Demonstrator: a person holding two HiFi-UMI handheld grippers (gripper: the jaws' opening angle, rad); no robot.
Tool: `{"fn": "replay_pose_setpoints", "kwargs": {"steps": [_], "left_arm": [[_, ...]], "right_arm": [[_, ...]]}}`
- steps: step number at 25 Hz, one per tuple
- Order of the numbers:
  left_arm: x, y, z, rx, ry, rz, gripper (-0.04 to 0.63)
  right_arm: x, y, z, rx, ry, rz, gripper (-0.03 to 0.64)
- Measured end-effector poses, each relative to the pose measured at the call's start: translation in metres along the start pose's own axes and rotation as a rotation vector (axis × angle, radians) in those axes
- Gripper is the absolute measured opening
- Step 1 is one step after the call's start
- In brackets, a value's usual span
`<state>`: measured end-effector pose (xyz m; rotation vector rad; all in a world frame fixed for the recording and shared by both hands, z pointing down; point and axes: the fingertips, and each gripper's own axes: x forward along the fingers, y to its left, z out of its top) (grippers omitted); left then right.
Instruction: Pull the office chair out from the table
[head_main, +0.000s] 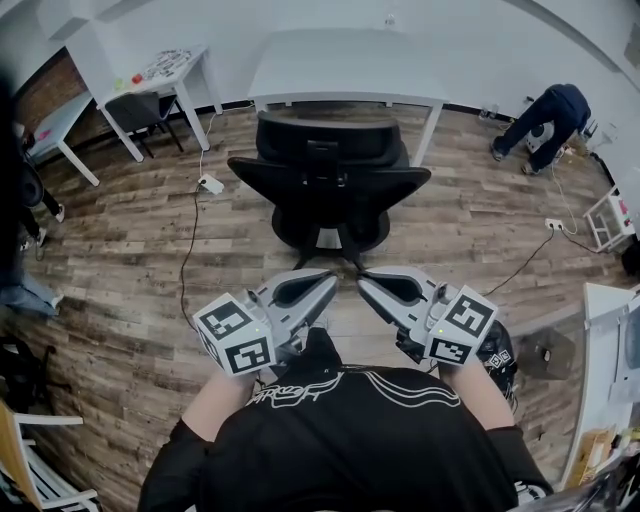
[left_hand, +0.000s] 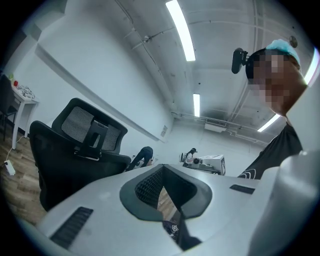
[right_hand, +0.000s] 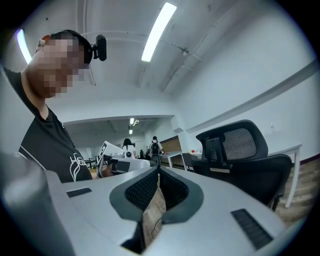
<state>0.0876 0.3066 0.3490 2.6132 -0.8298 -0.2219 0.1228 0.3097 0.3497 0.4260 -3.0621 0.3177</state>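
Note:
The black office chair (head_main: 328, 180) stands on the wood floor, clear of the white table (head_main: 345, 65), its back facing me. Both grippers are held close to my chest, tips pointing toward each other, a short way in front of the chair and not touching it. My left gripper (head_main: 322, 285) is shut with nothing between its pads. My right gripper (head_main: 368, 288) is likewise shut and empty. The left gripper view shows its closed tips (left_hand: 162, 167) with the chair (left_hand: 75, 150) off to the left. The right gripper view shows closed tips (right_hand: 159, 170) and the chair (right_hand: 240, 155) at right.
A white desk (head_main: 170, 70) with another dark chair (head_main: 140, 108) stands at the back left. A power strip (head_main: 211, 184) and cable lie on the floor left of the chair. A person (head_main: 545, 115) crouches at the back right. A desk edge (head_main: 610, 330) runs along the right.

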Motion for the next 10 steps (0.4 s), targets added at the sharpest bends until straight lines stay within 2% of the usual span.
{"fn": "replay_pose_setpoints", "kwargs": {"steps": [4, 10], "left_arm": [[0.0001, 0.0027, -0.0052, 0.014, 0.014, 0.015, 0.006], [0.0009, 0.0007, -0.008, -0.03, 0.001, -0.002, 0.006]], "right_arm": [[-0.0015, -0.0017, -0.0039, 0.007, 0.002, -0.008, 0.043], [-0.0031, -0.0025, -0.0074, 0.018, 0.003, -0.008, 0.043]]}}
